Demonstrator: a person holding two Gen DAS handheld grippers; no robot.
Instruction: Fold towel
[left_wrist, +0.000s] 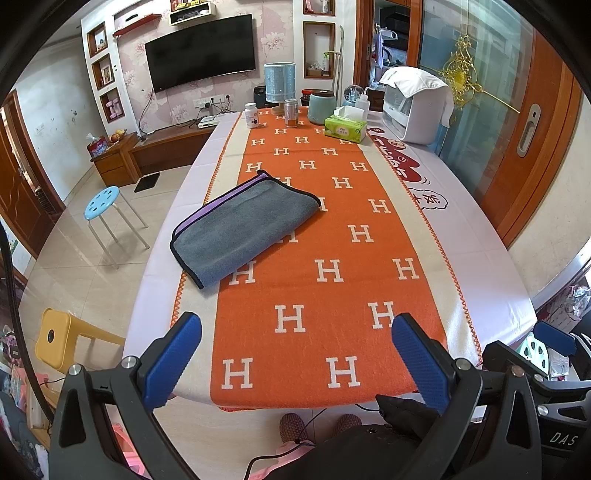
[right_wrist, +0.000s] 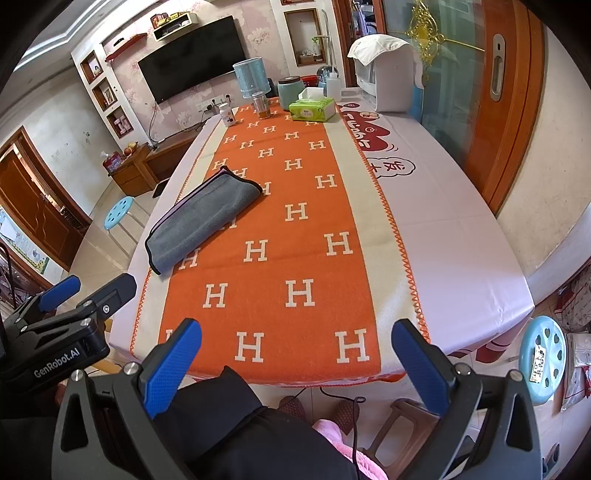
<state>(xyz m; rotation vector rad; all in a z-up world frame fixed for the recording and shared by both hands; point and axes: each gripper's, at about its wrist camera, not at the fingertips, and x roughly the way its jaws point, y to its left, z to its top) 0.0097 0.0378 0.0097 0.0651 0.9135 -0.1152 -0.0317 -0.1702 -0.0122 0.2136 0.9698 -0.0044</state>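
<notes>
A grey towel (left_wrist: 242, 227) with black trim and a purple inner edge lies folded on the left side of the orange H-patterned table runner (left_wrist: 332, 258). It also shows in the right wrist view (right_wrist: 201, 221). My left gripper (left_wrist: 295, 354) is open and empty, held back over the table's near edge, well short of the towel. My right gripper (right_wrist: 295, 354) is open and empty, also at the near edge. The left gripper also shows at the left of the right wrist view (right_wrist: 85, 295).
At the far end of the table stand a green tissue box (left_wrist: 345, 127), a pill bottle (left_wrist: 252, 114), a can (left_wrist: 291, 112), a teal jar (left_wrist: 321, 107), a blue lamp (left_wrist: 279, 83) and a white appliance (left_wrist: 417, 107). Stools stand left (left_wrist: 101, 203) and right (right_wrist: 543, 354).
</notes>
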